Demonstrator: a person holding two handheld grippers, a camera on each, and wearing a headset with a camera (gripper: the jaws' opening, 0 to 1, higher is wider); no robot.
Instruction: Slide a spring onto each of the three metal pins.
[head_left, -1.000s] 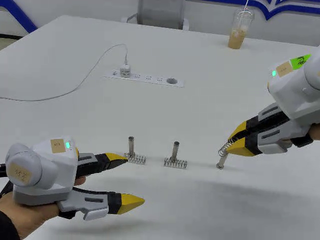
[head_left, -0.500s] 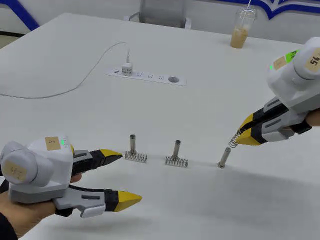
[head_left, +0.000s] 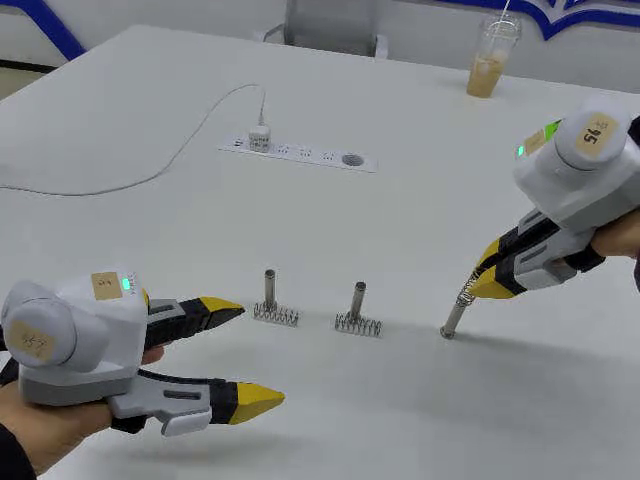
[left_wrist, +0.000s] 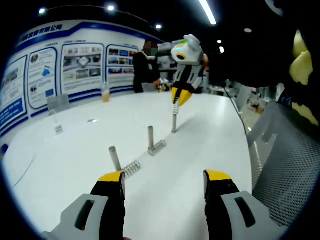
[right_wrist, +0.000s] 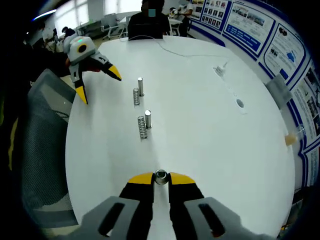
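Note:
Three metal pins stand in a row on the white table: left pin (head_left: 270, 284), middle pin (head_left: 358, 297), right pin (head_left: 452, 321). One spring (head_left: 275, 315) lies at the foot of the left pin and another spring (head_left: 358, 325) at the foot of the middle pin. My right gripper (head_left: 489, 285) is shut on a third spring (head_left: 465, 293), whose lower end meets the top of the right pin. That spring shows end-on (right_wrist: 161, 176) between the right gripper's jaws. My left gripper (head_left: 243, 356) hovers open and empty, near the left pin.
A white power strip (head_left: 295, 156) with a plugged-in cable lies farther back on the table. A plastic cup with a drink (head_left: 489, 62) stands near the far edge. A mesh chair (left_wrist: 287, 150) is beside the table.
My right gripper has risen and tipped steeper, bringing the held spring from beside the right pin's top into line with it. The left gripper has barely moved.

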